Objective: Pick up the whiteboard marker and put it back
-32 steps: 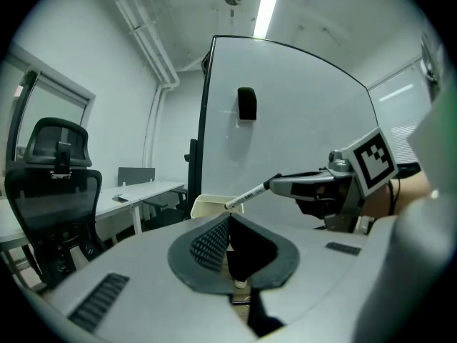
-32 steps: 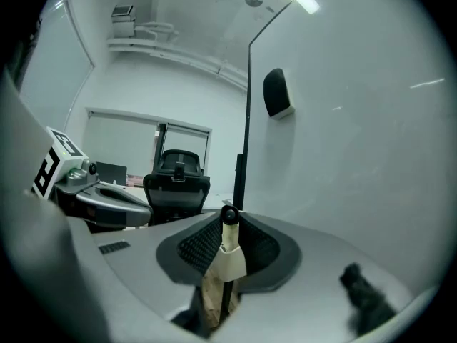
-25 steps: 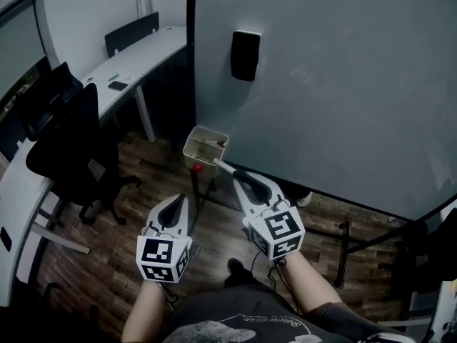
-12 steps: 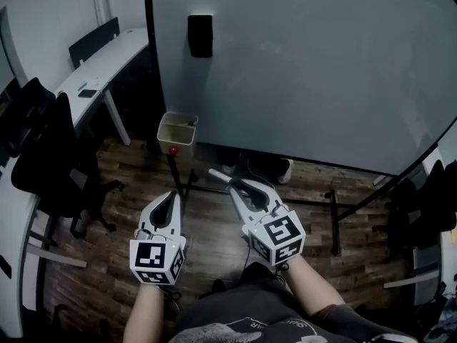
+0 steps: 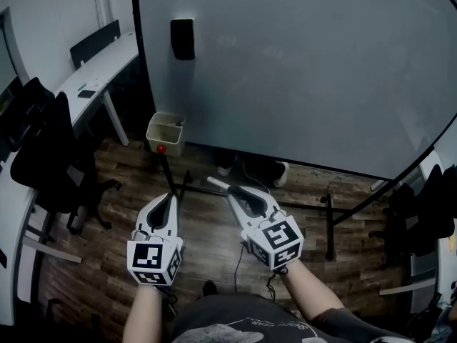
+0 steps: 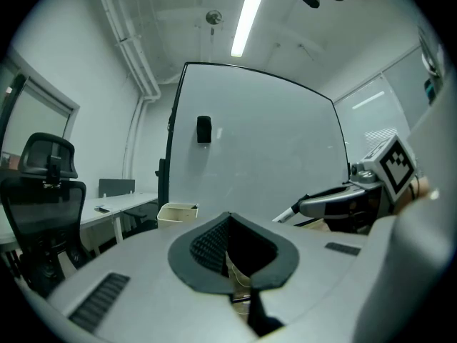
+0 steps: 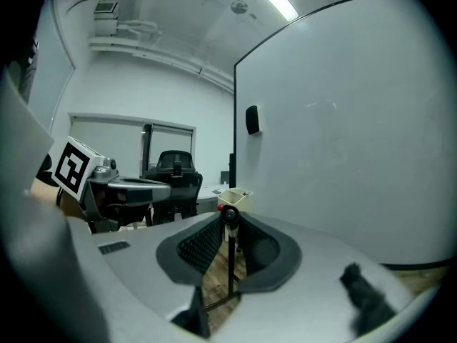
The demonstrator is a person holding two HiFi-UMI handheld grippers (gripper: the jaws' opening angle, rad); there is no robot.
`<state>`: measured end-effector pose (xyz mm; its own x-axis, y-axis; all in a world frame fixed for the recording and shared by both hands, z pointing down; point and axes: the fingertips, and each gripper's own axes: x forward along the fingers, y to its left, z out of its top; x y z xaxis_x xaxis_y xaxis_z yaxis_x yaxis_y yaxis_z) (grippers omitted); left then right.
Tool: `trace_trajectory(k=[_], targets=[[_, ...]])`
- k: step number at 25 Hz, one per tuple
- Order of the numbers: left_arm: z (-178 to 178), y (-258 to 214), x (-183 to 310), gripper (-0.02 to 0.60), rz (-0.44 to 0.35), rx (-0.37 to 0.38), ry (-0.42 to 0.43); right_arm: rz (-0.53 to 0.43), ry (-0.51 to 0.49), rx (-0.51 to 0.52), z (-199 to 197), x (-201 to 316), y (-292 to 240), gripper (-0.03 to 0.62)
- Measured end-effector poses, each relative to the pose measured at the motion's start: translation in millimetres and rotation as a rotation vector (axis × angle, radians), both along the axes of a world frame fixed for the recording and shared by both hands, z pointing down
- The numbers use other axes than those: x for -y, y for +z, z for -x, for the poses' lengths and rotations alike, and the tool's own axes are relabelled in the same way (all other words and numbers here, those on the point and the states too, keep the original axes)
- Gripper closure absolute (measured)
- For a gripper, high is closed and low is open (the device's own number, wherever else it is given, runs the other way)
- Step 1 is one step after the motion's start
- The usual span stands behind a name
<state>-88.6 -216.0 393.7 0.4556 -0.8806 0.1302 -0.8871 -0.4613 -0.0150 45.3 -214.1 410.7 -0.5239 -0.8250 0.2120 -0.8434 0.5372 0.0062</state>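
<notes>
White-barrelled whiteboard marker point(image 5: 216, 184) is up in the air, pinched in the right gripper point(image 5: 239, 194), its pale end poking out past the jaw tips toward the board. In the right gripper view it shows end-on, a dark round cap right at the tips, with both ribbed pads pressed against it. Left gripper point(image 5: 166, 200) rides alongside, well apart from the marker and carrying nothing. Its 2 jaws meet at the tips, and only a thin slit further back shows floor. Both grippers hang over the dark wood-plank floor point(image 5: 207, 227), pointing at the large pale whiteboard point(image 5: 321, 70) in its black frame. Small black rectangular block point(image 5: 182, 38) sits high on the board's left side. Below it, a cream open-topped box point(image 5: 166, 129) stands near the board's lower left corner, a small red ball point(image 5: 161, 148) just under it. Off to the left runs a long white desk point(image 5: 93, 73), with a black office chair point(image 5: 50, 156) beside it.
</notes>
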Motion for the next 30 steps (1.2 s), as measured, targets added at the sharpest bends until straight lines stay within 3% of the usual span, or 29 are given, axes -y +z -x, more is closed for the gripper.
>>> trace_trajectory(k=[4,16,30], targets=[[-12,4,-14,0.568,0.017,-0.026,-0.033,0.016,-0.019,0.016,-14,-16,2,0.514],[-50,8,-56,0.568,0.025,0.008,-0.084,0.048,-0.054,0.046,-56,-57,10,0.514],[-23,-4,-52,0.568,-0.010,0.013,-0.138,0.004,-0.071,0.054,-39,-36,-7,0.514]])
